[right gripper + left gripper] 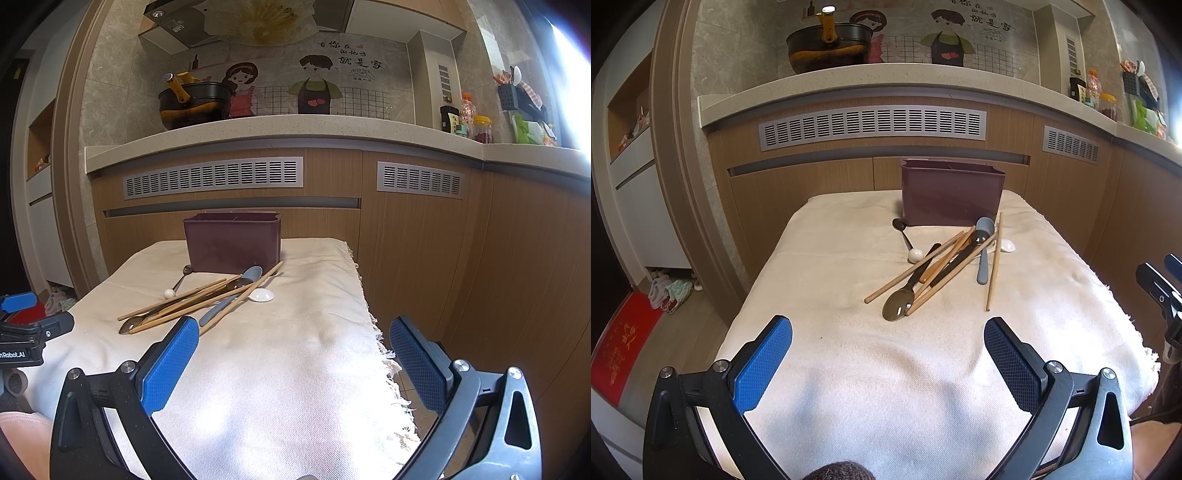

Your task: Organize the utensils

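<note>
Left wrist view: we're hovering the left gripper (888,338) released, empty | right gripper (293,338) likewise released | utensils (942,266) are lying crossed on the cloth (831,350) just before the bin (951,195) | we're risking dragging neighbouring chopsticks along.

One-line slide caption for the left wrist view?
Open left gripper hovers over cream cloth before piled wooden chopsticks and spoons beside maroon plastic bin.
</note>
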Demonstrator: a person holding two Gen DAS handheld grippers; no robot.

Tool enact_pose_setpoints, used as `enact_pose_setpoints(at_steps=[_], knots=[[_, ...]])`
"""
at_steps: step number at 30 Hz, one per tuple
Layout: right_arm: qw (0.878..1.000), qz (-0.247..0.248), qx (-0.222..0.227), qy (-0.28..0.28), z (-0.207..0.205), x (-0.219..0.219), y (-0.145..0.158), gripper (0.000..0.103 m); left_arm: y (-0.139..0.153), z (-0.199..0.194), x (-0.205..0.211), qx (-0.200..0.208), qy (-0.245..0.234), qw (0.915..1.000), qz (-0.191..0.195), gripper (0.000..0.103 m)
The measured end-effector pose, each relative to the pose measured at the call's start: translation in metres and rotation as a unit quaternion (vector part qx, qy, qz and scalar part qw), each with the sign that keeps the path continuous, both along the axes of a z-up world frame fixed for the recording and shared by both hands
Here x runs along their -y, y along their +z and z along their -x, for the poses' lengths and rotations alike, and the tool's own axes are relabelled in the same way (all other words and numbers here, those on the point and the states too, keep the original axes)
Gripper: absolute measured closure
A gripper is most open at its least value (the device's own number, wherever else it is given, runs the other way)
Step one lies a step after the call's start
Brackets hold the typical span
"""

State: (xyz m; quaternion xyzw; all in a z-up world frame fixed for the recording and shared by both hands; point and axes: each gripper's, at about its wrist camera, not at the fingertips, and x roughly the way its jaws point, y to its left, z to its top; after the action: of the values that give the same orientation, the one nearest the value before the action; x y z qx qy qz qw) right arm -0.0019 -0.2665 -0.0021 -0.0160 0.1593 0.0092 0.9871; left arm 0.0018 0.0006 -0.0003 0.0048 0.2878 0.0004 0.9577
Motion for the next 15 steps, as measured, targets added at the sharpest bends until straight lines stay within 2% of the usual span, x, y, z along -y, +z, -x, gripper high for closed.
enact_pose_setpoints(at_steps=[15], knots=[[1.000,-0.002,-0.002,0.004,-0.0085,0.0042,0.0023,0.000,0.0060,-0.0064,-0.0004,0.005,-0.009,0.9999,-0.011,0.000]])
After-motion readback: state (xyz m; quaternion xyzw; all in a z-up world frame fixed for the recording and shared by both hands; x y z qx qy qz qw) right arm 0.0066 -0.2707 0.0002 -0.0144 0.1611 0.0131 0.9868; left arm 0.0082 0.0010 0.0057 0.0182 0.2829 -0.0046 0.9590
